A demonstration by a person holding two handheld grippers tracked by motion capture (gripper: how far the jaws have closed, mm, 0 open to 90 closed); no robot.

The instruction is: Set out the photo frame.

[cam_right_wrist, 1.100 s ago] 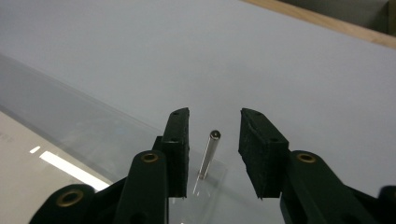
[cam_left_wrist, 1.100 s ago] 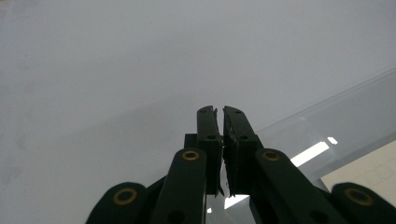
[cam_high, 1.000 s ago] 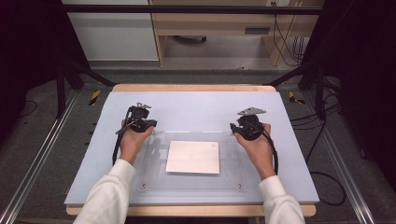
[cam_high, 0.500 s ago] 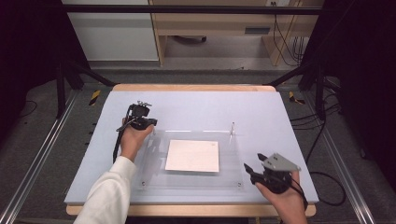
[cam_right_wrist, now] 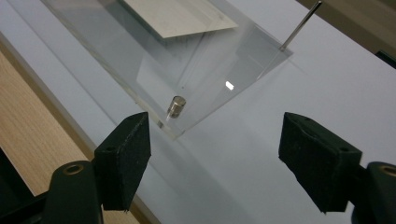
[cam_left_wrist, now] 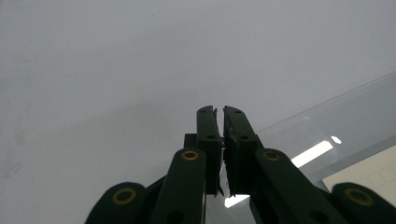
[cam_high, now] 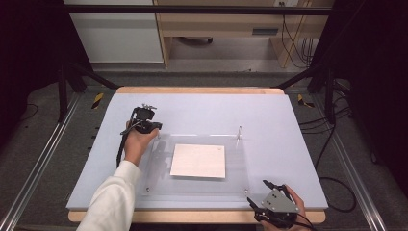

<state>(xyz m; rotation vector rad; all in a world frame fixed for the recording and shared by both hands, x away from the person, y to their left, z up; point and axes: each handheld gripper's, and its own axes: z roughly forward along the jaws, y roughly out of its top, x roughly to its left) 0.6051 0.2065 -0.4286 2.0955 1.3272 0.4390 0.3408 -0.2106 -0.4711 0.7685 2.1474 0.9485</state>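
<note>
Where the left tool rests: at the far left corner of the clear plate, jaws clenched tight; whether anything thin is pinched there cannot be told.
Middle: the white sheet lies flat at the plate's centre, the plate itself on the worktop.
Right tool: released, its jaws have just been opening, with nothing between them; it is aimed at the plate's near right corner.
Risk, left: a tug from the clenched tool could drag the plate askew and shift the sheet.
Risk, right: coming in too low, the open jaws could knock the corner or slide off the slick edge.
Right gripper view adds: a small metal stud under that corner, and the thin upright pin beyond.
High view adds: both hands' spacing across the plate.
</note>
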